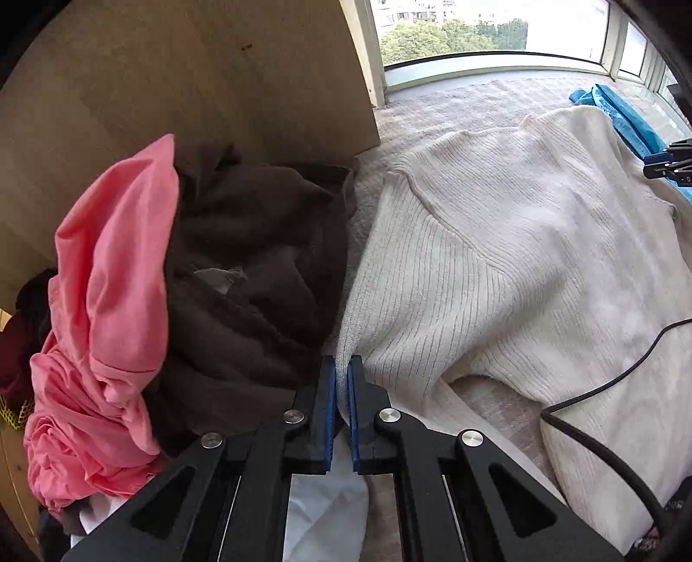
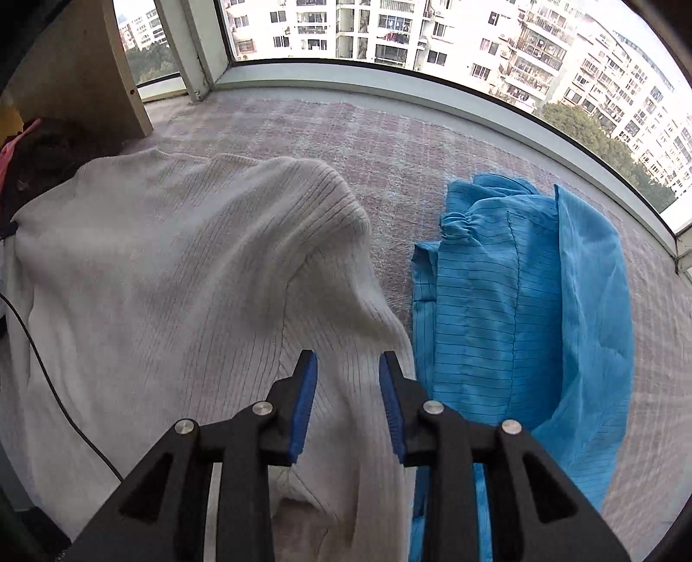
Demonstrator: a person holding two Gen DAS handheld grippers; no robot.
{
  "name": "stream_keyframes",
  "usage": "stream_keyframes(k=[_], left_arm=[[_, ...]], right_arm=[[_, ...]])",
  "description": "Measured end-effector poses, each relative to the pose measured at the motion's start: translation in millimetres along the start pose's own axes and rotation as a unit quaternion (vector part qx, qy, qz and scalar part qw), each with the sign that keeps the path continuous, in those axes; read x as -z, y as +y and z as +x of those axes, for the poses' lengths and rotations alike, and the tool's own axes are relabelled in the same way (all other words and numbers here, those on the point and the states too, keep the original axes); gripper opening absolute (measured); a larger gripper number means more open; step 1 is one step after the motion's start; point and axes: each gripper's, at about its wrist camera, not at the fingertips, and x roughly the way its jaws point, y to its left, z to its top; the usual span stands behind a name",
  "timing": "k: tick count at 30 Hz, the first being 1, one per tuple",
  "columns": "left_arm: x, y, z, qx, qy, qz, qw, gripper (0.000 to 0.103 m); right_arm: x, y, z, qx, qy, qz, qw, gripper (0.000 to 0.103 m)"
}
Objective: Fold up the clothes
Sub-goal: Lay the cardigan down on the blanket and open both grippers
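On the carpet: white sweater [image 2: 164, 268] spread flat.
Left gripper [image 1: 341, 367]: pinched closed on a sweater sleeve.
Right gripper [image 2: 348, 367]: partly open astride the other sleeve.

A black cable [image 1: 605, 384] trails to the right of the fingers over a pale carpet [image 2: 432, 142]. Ahead stands a wooden board [image 1: 194, 82], with a window [image 2: 389, 34] beyond showing apartment blocks [image 2: 584, 65] and trees [image 1: 437, 39].
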Motion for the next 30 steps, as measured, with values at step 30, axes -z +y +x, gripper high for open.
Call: stream_keyframes(k=[30], left_arm=[[-112,-37,69,0.08,-0.026,0.032,0.9959,0.033]], right_arm=[[-71,2,9,0.036,-0.025,-0.046,0.998,0.031]])
